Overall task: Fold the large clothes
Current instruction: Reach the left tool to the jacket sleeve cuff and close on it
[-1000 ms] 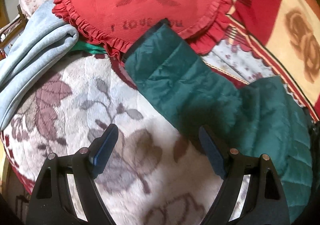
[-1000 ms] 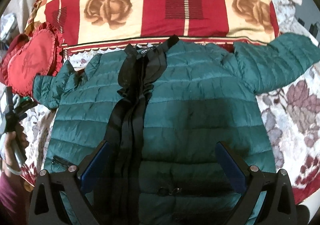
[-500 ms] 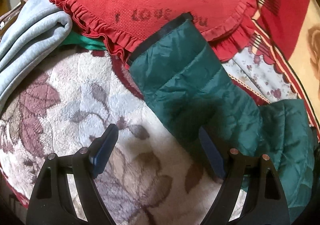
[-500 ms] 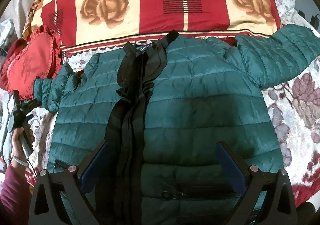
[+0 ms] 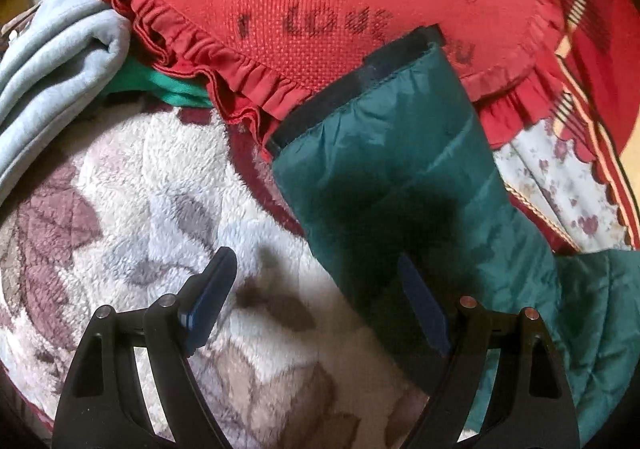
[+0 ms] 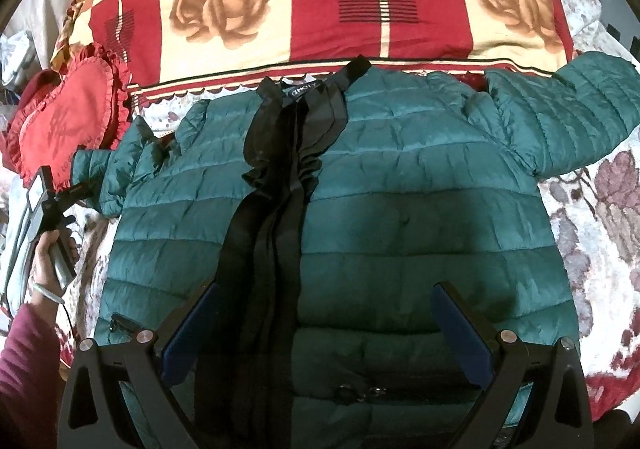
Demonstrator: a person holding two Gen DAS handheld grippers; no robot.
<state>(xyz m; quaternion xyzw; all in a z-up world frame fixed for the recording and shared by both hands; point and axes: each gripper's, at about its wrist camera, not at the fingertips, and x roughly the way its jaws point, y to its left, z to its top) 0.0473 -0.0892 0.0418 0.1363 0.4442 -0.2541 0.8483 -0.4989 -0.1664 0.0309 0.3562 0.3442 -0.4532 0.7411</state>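
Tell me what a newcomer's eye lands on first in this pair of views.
The green puffer jacket spread front-up across the floral blanket, its black zipper placket running down the middle. Next, the red heart-shaped cushion with ruffled edge, under the black cuff of the jacket's sleeve. The open left gripper hovers beside that sleeve; the right gripper is open above the hem.

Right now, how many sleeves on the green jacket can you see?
2. One sleeve stretches out to the right, onto the flowery blanket. The other sleeve lies at the left, its cuff on the red heart pillow.
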